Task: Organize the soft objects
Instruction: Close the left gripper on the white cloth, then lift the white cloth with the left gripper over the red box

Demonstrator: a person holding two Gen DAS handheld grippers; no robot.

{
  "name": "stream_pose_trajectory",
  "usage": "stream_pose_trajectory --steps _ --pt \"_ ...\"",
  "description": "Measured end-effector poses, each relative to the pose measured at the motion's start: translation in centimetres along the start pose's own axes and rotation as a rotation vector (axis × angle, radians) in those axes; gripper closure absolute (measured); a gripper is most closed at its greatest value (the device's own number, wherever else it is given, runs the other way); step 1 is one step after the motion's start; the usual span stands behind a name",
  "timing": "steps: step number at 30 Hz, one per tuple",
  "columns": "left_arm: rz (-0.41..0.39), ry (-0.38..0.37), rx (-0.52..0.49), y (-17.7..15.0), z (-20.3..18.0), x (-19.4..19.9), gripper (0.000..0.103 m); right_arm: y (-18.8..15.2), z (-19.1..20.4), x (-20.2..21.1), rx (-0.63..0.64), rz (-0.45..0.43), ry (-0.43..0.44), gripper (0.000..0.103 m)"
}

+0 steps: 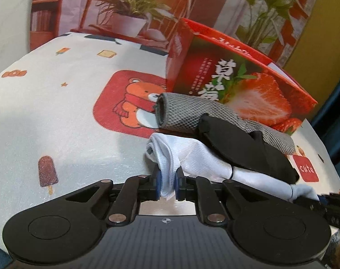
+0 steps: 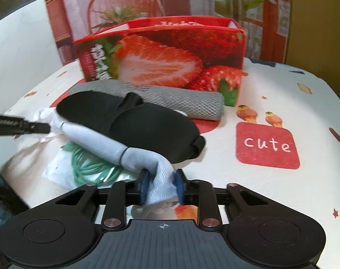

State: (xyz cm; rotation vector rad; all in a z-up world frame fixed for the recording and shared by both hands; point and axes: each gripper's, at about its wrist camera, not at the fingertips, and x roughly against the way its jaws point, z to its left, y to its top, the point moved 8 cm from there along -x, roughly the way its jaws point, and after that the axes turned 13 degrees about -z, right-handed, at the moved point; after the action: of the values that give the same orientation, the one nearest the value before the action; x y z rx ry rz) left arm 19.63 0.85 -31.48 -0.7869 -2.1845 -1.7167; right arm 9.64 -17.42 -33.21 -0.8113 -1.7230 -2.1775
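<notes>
Right wrist: eye mask (image 2: 134, 125) atop sock (image 2: 98, 143)

From my remote station, the clearest word is "cute", in white lowercase letters on a red rounded square (image 2: 267, 145) printed on the cream cartoon-patterned tablecloth (image 2: 282, 94); my left camera shows the same patch (image 1: 306, 168). The red cardboard strawberry box (image 2: 170, 53) carries large white Chinese characters, 草莓 (image 1: 214, 80), down its front panel. Smaller white lines beside them, and the lettering along the box's top edge, are too blurred for me to read.
</notes>
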Motion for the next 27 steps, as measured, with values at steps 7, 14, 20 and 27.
stream_pose_trajectory --steps 7,14,20,27 --pt "-0.012 -0.027 -0.034 0.1 -0.8 0.2 0.092 1.2 -1.6 -1.8 -0.062 -0.003 -0.019 0.087" --pt "-0.055 -0.047 -0.056 0.8 -1.3 1.0 0.093 2.2 -1.5 -0.4 -0.104 -0.062 -0.006 0.087" --pt "-0.133 -0.084 -0.091 1.9 -2.5 2.4 0.093 4.3 -1.5 2.1 -0.098 -0.187 -0.007 0.087" --pt "-0.164 -0.094 -0.096 2.6 -2.9 3.2 0.093 5.4 -1.4 2.8 -0.089 -0.221 -0.008 0.087"
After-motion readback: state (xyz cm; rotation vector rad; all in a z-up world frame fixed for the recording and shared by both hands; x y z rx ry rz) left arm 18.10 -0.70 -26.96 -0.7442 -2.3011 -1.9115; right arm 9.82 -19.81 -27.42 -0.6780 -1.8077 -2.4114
